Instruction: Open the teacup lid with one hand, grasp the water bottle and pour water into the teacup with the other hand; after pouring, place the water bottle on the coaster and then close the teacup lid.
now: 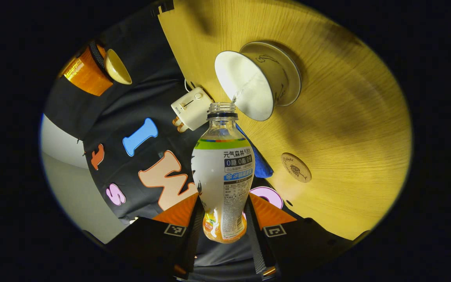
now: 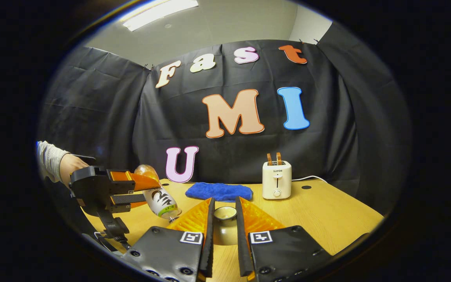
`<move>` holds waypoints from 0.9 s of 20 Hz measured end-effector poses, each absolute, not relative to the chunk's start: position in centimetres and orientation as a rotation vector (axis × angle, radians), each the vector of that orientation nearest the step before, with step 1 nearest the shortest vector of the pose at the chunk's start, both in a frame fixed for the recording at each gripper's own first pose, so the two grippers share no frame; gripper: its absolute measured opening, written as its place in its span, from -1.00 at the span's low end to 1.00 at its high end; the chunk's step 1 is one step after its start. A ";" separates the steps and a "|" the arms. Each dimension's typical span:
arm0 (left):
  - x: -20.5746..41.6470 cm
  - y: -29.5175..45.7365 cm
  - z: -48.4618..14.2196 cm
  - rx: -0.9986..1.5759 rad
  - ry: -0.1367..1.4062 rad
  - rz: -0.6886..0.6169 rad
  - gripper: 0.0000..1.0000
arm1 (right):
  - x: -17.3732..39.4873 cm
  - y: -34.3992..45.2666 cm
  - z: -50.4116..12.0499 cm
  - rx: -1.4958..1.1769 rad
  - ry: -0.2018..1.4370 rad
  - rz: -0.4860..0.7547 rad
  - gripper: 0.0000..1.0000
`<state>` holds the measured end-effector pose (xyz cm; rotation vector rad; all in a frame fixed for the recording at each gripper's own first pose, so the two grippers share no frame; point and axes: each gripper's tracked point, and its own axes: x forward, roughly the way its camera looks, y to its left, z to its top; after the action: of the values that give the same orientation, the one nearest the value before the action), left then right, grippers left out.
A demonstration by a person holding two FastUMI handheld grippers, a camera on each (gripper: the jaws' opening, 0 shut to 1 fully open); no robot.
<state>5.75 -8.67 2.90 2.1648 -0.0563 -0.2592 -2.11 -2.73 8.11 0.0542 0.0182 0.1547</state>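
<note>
Bottle [image 1: 223,176] clamped between the left gripper's [image 1: 224,219] two fingers, gripped low on the labelled body, neck pointing away from the camera and uncapped. Tipped over toward the teacup [image 1: 255,84], mouth just at the cup's white rim, a thin stream of water running from the mouth into the bowl. Teacup standing on the wooden table [image 1: 347,117], lid off. Round coaster [image 1: 296,167] lying bare on the table, near the cup but apart from it. Beyond the bottle, a blue cloth [image 1: 262,164] and a cream toaster [image 1: 191,108].

From the right gripper view: left gripper [image 2: 141,190] reaching in from the left edge, held by a hand [image 2: 71,166] in a pale sleeve [image 2: 49,158], fingers roughly level and turned so the bottle [image 2: 159,197] slants mouth-down toward the table, base uppermost.

Right gripper [image 2: 225,223] held above the table, pointing forward at the booth wall, fingers closed on the teacup lid [image 2: 225,221], pressing its two sides, the lid sitting knob end up between them. Seen from the left gripper view, right gripper [image 1: 106,68] well off to the far side with the lid [image 1: 118,66] pinched at its tip. Behind, blue cloth [image 2: 219,191] flat on the table [image 2: 327,211], toaster [image 2: 276,180] upright to its right with a cord trailing off.
</note>
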 end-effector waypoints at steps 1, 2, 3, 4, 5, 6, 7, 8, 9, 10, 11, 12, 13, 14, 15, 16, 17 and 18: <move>5.7 -8.5 2.7 2.165 -0.048 -0.260 0.12 | -2.1 -2.7 8.1 0.054 0.018 0.154 -0.39; 5.7 -8.4 2.8 2.164 -0.046 -0.262 0.12 | -2.1 -2.7 8.1 0.053 0.018 0.154 -0.37; 5.7 -8.3 2.6 2.157 -0.042 -0.264 0.12 | -2.1 -2.7 8.0 0.053 0.018 0.154 -0.37; 5.7 -8.2 2.5 2.147 -0.037 -0.271 0.12 | -2.1 -2.7 8.0 0.054 0.018 0.155 -0.37; 5.7 -8.2 2.4 2.133 -0.033 -0.277 0.12 | -2.1 -2.7 8.0 0.054 0.019 0.155 -0.37; 5.7 -7.8 2.3 2.115 -0.023 -0.282 0.12 | -2.1 -2.6 8.0 0.054 0.020 0.155 -0.39; 5.6 -7.5 2.0 2.093 -0.013 -0.291 0.12 | -2.1 -2.6 8.0 0.055 0.020 0.157 -0.40; 5.6 -7.4 1.6 2.073 0.000 -0.302 0.12 | -2.1 -2.6 8.0 0.055 0.021 0.158 -0.41; 5.5 -7.3 1.2 2.049 0.015 -0.314 0.11 | -2.1 -2.5 8.0 0.056 0.021 0.158 -0.43; 5.4 -7.0 0.7 2.025 0.032 -0.326 0.12 | -2.1 -2.5 8.0 0.056 0.021 0.159 -0.44; 5.3 -6.8 0.2 1.998 0.048 -0.336 0.11 | -2.1 -2.5 8.0 0.056 0.022 0.159 -0.44; 5.2 -6.6 -0.2 1.965 0.064 -0.350 0.12 | -2.1 -2.5 7.9 0.056 0.023 0.160 -0.44; 5.1 -6.7 -0.8 1.928 0.066 -0.361 0.11 | -2.1 -2.5 7.8 0.057 0.024 0.160 -0.41; 4.9 -6.9 -1.2 1.888 0.067 -0.375 0.11 | -2.1 -2.4 7.8 0.057 0.025 0.161 -0.44; 4.9 -6.9 -1.8 1.845 0.079 -0.385 0.11 | -2.0 -2.4 7.8 0.057 0.026 0.161 -0.41; 4.7 -6.8 -2.4 1.799 0.091 -0.395 0.11 | -2.0 -2.4 7.8 0.056 0.026 0.160 -0.41; 4.7 -6.8 -2.8 1.760 0.098 -0.402 0.11 | -1.9 -2.5 7.8 0.058 0.022 0.154 -0.41; 4.6 -6.7 -2.9 1.725 0.105 -0.406 0.11 | -2.0 -2.6 8.0 0.061 0.019 0.154 -0.39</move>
<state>4.56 -6.66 -2.93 1.7246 0.1049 -0.4056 -2.03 -2.57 7.98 0.0608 0.0186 0.1542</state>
